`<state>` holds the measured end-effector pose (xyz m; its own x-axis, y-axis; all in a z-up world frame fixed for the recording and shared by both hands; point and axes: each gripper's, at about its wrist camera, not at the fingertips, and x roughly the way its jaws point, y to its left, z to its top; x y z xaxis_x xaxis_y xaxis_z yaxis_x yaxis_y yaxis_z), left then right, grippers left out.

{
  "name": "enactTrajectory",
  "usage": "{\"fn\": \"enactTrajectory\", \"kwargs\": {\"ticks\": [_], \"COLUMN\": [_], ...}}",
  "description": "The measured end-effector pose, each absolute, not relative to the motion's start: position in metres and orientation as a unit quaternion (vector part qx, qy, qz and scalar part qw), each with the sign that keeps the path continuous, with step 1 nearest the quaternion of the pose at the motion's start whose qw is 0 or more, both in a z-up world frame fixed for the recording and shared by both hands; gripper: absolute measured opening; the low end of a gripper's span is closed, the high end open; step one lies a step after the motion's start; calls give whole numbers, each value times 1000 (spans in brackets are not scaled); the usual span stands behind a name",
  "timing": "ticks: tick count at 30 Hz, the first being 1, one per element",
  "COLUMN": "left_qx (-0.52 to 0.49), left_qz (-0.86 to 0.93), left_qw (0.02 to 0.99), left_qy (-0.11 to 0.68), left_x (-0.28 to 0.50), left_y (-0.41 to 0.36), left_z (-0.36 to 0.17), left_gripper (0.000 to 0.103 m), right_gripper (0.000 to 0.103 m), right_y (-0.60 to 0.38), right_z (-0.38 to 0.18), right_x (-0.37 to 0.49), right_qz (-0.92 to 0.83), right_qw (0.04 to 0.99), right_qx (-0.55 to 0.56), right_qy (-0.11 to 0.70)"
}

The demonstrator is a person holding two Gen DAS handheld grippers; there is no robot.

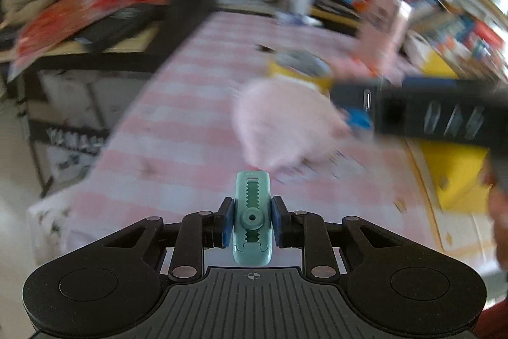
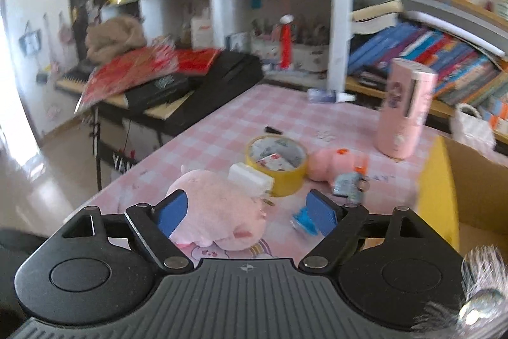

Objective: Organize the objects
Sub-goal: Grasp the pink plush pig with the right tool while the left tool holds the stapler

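Note:
My left gripper (image 1: 252, 218) is shut on a small teal plastic clip (image 1: 252, 202) with a toothed slot, held upright between the blue pads above the pink checked tablecloth (image 1: 177, 116). A pink plush toy (image 1: 279, 123) lies just ahead of it. In the right wrist view my right gripper (image 2: 247, 212) stands open over that same plush toy (image 2: 219, 212); the plush lies between the fingers, nearer the left pad (image 2: 173, 212), and neither pad presses on it. A small blue packet (image 2: 303, 223) lies by the right pad.
Behind the plush sit a white plug (image 2: 250, 177), a yellow tape roll (image 2: 279, 164), a smaller pink toy (image 2: 330, 164) and a grey trinket (image 2: 349, 183). A tall pink cylinder (image 2: 406, 110) stands farther right. A yellow cardboard box (image 2: 441, 186) is at the right; bookshelves run behind.

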<state>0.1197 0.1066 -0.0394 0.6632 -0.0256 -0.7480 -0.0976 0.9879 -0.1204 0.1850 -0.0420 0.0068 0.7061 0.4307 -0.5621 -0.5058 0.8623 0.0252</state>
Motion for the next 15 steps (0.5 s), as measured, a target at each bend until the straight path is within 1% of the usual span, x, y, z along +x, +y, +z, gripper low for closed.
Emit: {"fn": "enactTrajectory", "kwargs": {"ticks": [4,7,11,12,13,14,15], "left_qx": [-93,-113,-124,-125,-127,-127,-127], "left_qz": [71,98,107,106,104,102,99], "left_qw": [910,908,912,913,913,914,915], "left_qy": [399,390,377,374,372,371,369], "left_x": [119,120,122,123,124,126,127], "left_y": [130,147,151,150,149,148,148], "left_z": [-28,-20,-10,-7,-6,-4,-3], "left_gripper": [23,23,23,23,23,23,23], "right_gripper": [89,89,89,88,84,83,78], "right_y": [-11,11,31,34,35,36,35], "right_z": [-8,-22,-44,-49,-52,-53,-53], "right_x": [206,220,235,237,239,239,238], "right_qz": [288,321,345,345,346,350,353], "right_qw": [901,876,846,844,842,841,841], "right_qx": [-132,-177,-216,-221,-225,-225,-223], "right_qy": [298,315,345,347,347,345,343]}}
